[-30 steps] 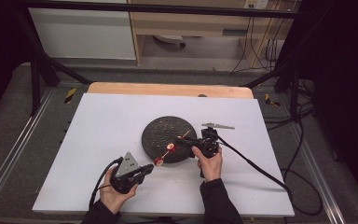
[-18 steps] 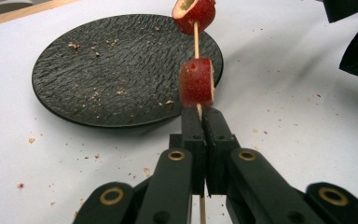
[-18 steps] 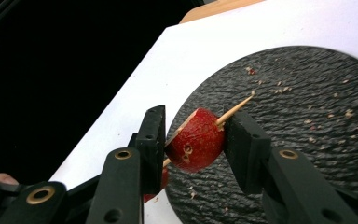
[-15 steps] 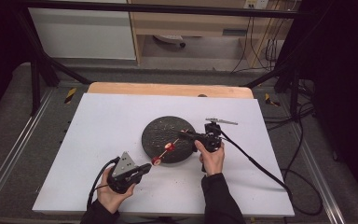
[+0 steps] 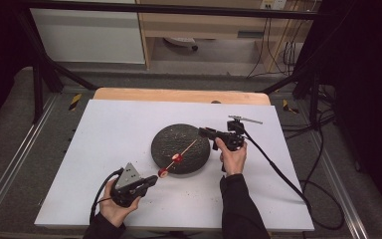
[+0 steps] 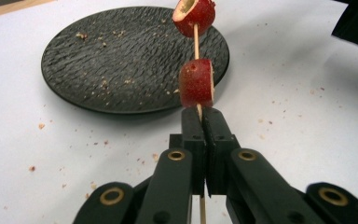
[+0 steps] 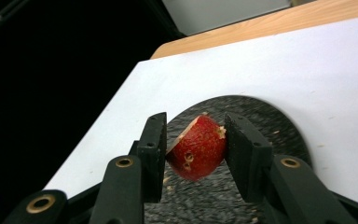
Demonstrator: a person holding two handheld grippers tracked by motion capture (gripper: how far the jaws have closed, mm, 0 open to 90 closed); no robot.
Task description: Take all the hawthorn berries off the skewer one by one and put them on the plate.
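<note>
White tabletop [image 5: 119, 129] laid over a wooden table, whose bare edge [image 5: 179, 94] shows along the far side. Grey carpeted floor [image 5: 10, 149] around it, crossed by metal rails [image 5: 15, 164] left and right. Black frame struts [image 5: 45, 69] slant down at both far corners. Behind: white cabinet [image 5: 87, 35] and a light-wood shelf unit [image 5: 204, 25]. Black cables [image 5: 278, 55] hang at rear right. Surroundings dark; light falls on the table.
</note>
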